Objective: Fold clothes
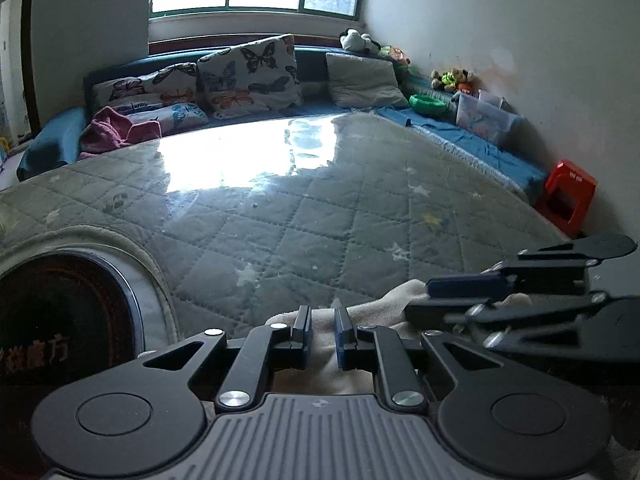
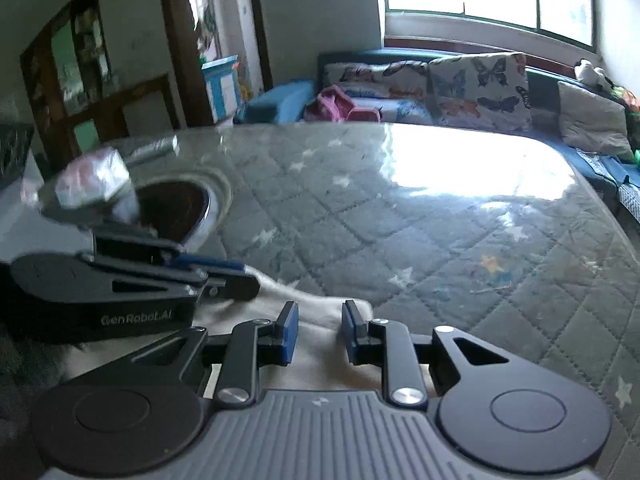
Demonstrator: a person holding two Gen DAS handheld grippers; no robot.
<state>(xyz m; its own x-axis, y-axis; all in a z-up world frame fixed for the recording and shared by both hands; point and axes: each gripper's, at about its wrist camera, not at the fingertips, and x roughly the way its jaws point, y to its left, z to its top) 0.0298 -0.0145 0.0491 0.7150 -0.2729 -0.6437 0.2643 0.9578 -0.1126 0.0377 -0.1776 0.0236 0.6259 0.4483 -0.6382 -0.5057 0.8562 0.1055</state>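
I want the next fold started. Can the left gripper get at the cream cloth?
Probably yes: the left gripper is open right over the cream cloth, with nothing between; the right gripper is alongside.

Only one text reads clearly — "GenRobot.AI", in pale letters on the black side of the left gripper [image 2: 236,276], seen from the right wrist view. In the left wrist view, faint reddish characters stand on the dark round inset [image 1: 60,320] set in the table top; the last looks like "方", the others are too dim to make out. Nothing else carries legible writing.
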